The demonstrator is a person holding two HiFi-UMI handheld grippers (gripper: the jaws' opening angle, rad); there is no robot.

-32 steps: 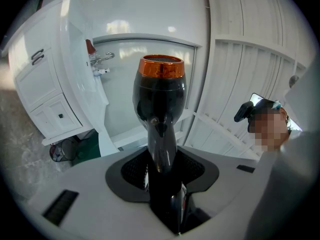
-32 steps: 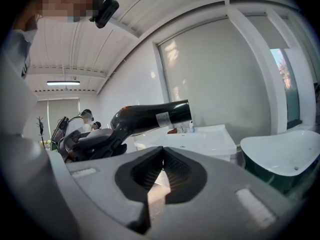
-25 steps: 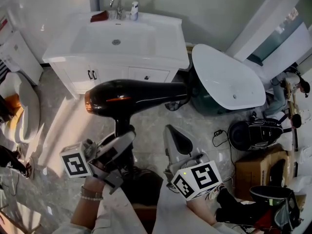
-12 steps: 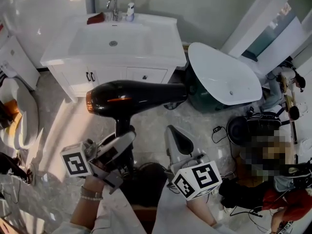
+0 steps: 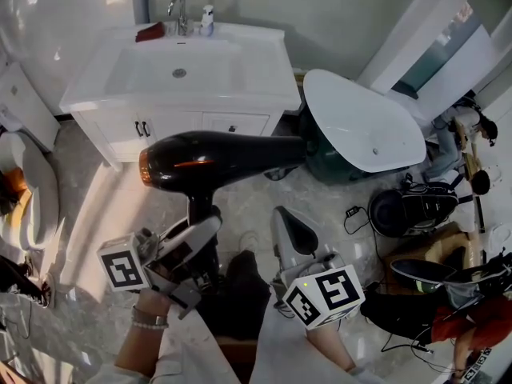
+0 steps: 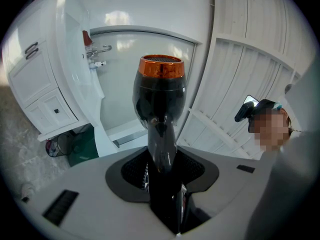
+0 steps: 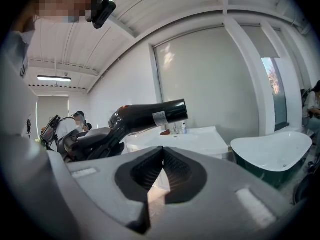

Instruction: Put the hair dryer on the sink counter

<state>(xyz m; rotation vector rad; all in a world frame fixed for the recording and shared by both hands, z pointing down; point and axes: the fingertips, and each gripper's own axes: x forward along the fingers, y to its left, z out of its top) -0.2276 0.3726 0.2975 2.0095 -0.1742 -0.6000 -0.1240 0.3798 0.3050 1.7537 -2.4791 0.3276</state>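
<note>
Black hair dryer (image 5: 216,160) hangs mid-frame over the floor, its handle clamped in the left gripper (image 5: 198,234) at lower left, short of the white sink counter (image 5: 268,70) at upper left. Lower centre, the right gripper (image 5: 290,232) has its jaws pressed together on nothing.
</note>
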